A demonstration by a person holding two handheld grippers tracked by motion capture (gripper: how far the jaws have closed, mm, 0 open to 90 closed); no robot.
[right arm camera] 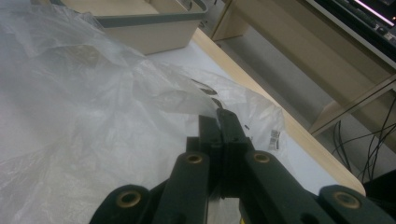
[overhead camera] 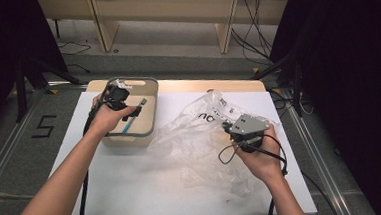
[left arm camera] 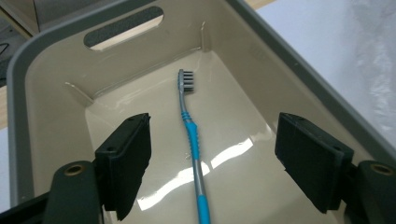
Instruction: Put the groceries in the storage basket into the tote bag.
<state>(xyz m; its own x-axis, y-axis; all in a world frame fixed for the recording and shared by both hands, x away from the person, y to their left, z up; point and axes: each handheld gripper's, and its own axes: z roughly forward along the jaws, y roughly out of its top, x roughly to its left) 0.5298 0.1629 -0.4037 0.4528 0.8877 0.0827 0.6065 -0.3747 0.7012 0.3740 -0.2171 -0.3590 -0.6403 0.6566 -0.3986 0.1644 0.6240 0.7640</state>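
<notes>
Blue toothbrush [left arm camera: 191, 140] lying lengthwise in beige bin [left arm camera: 56, 79], bristles pointing away from left hand-held gripper [left arm camera: 219, 161], jaws spread wide above it, touching nothing, right hand-held gripper [right arm camera: 218, 122] clamped on clear plastic bag [right arm camera: 93, 107]

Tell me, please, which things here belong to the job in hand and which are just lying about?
In the job:
- toothbrush, lying in the bin
- plastic bag, pinched in the right tongs
- left tongs, open over the toothbrush

Lying about:
- floor cables
- wooden shelving behind the table
</notes>
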